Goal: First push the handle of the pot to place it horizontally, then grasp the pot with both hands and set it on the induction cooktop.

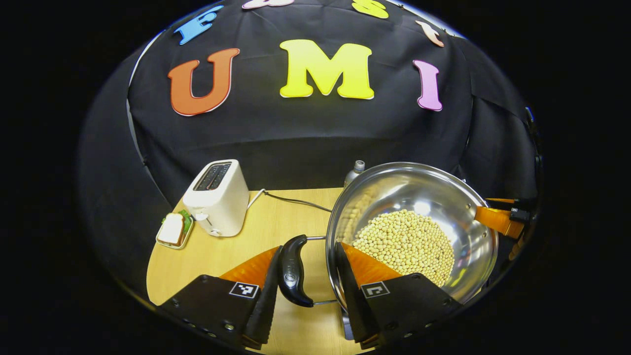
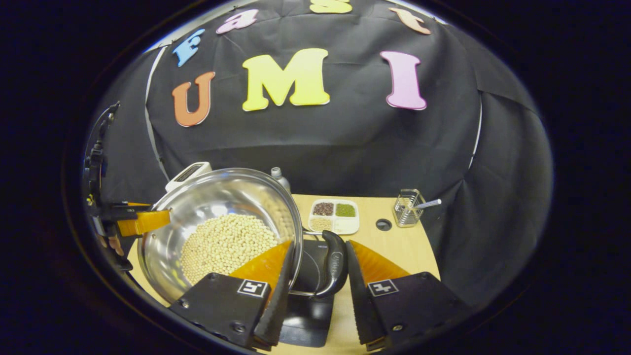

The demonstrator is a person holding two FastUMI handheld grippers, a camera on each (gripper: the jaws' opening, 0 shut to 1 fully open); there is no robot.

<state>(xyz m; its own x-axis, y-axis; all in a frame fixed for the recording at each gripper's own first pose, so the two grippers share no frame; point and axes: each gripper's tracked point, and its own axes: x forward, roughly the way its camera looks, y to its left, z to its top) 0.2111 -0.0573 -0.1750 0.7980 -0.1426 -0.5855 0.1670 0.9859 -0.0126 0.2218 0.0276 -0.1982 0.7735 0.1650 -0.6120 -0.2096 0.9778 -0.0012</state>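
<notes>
Both lifting w/ handles level so beans stay in: left tongs [image 1: 305,276] closed on left handle [image 1: 292,270], right tongs [image 2: 319,268] closed on right handle [image 2: 334,264] of pot [image 2: 207,197], above cooktop [image 2: 308,305].

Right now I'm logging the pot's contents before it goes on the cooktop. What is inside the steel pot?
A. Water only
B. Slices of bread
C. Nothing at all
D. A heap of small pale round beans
D: in the left gripper view the steel pot holds a heap of small pale round beans, and the same heap lies in its bowl in the right gripper view.
</notes>
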